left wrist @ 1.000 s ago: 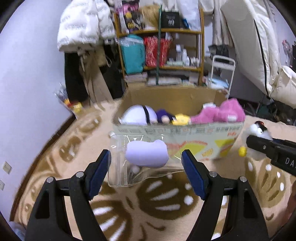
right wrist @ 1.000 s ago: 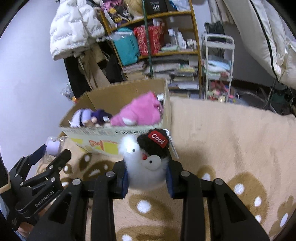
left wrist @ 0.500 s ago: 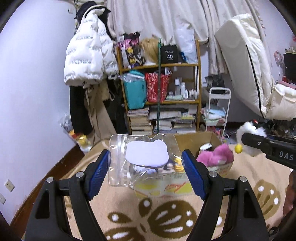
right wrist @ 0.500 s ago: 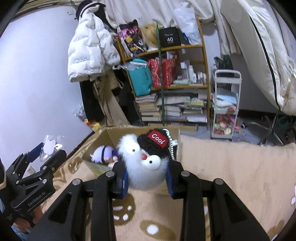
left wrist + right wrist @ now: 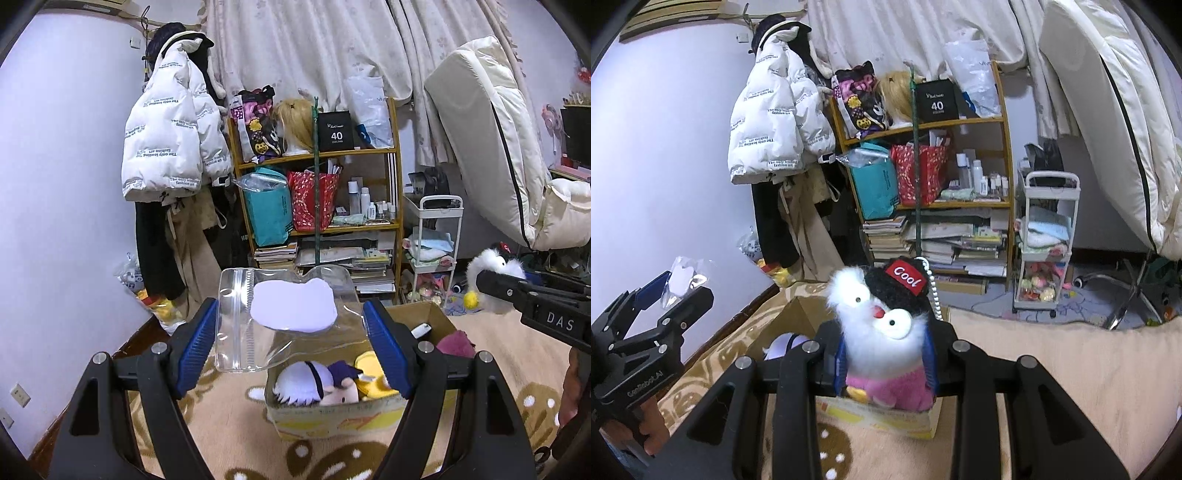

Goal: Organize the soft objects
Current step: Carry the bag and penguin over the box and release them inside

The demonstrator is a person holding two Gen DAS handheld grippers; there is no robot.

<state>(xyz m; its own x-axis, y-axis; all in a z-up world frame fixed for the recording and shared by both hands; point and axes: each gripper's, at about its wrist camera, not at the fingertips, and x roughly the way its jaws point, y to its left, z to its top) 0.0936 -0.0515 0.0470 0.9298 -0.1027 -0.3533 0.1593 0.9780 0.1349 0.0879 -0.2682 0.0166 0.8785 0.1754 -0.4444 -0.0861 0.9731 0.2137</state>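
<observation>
My left gripper (image 5: pixel 291 343) is shut on a clear zip bag (image 5: pixel 284 321) with a pale lilac soft piece inside, held up in the air above the near left corner of a cardboard box (image 5: pixel 332 417). The box holds several plush toys, among them a white-and-purple doll (image 5: pixel 306 384) and a pink one (image 5: pixel 456 341). My right gripper (image 5: pixel 884 363) is shut on a white fluffy penguin plush (image 5: pixel 882 328) with a black "Cool" cap, held above the box (image 5: pixel 886 419). The penguin also shows at the right of the left wrist view (image 5: pixel 493 267).
The box stands on a beige patterned rug (image 5: pixel 1052 369). Behind it are a cluttered wooden shelf (image 5: pixel 317 206), a white trolley (image 5: pixel 1047 243), hanging coats (image 5: pixel 170 147) and an upright mattress (image 5: pixel 491 140). The wall is at the left.
Both grippers have risen with their loads. The box has dropped lower in both views and the room beyond has come into sight.
</observation>
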